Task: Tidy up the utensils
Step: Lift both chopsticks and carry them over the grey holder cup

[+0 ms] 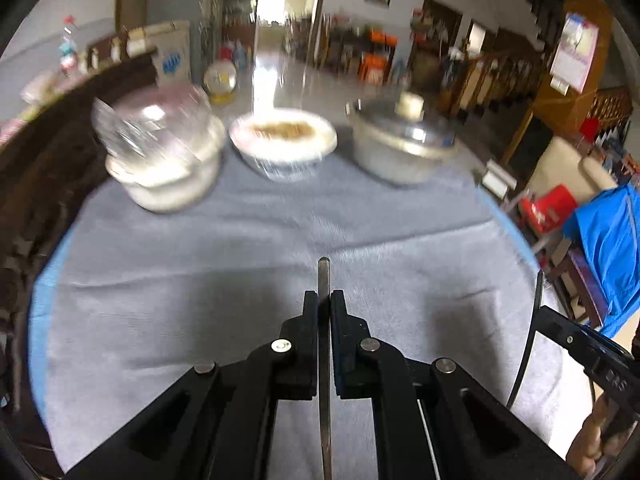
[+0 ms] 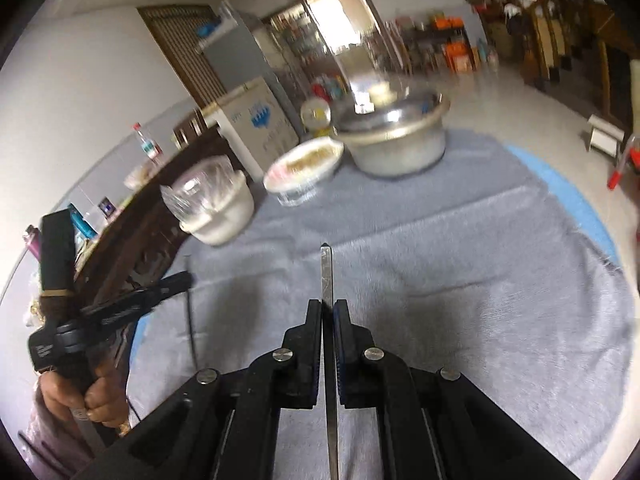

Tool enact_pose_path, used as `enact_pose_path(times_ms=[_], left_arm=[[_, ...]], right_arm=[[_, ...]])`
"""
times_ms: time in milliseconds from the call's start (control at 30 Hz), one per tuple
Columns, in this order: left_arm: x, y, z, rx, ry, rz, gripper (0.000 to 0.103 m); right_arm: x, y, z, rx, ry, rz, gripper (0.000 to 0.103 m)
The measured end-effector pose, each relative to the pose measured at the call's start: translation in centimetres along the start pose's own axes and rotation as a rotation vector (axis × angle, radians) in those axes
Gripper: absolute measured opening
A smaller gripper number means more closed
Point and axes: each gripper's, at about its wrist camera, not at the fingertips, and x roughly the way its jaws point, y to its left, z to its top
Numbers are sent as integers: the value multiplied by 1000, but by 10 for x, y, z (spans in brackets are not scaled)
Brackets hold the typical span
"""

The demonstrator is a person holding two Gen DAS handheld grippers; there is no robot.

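Each closed tight on a thin, stiff, slippery-looking metal utensil handle, the left gripper (image 1: 324,300) and right gripper (image 2: 327,308) held them pointing toward twelve o'clock above the grey cloth (image 1: 200,272), light pieces best pinched mid-handle.

Both grippers are matte black plastic w/ scissor-style link arms and round silver pivot pins. Left gripper (image 1: 324,300) has blue pad lining on its inner face; right gripper (image 2: 328,308) has ribbed blue pads too. Thin black cable at 3 o'clock in left cam. Left hand (image 2: 92,400) wears a ring, pinkish sleeve at 8 o'clock.
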Motion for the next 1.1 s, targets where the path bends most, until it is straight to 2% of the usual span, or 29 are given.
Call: enact_pose_path(times_ms=[300,500,767,967,1100], left_arm=[[-116,26,-44,-52,-227,79,5],[-168,45,-73,-119,-312,103,5],[-212,64,-112,-226,-375,117,5],[-229,53,-134,-236,-381,126,5],[-238,45,-143,-246,-383,95,5]], right_arm=[[-93,11,-39,39,-205,-7,7],[-136,24,-64,30,-284,-15,7],[-173,49,-85,-27,-374,-71,7],[-193,65,-92,-81,-419,-96,7],[-208,77,-93,-121,-448,-100,7]])
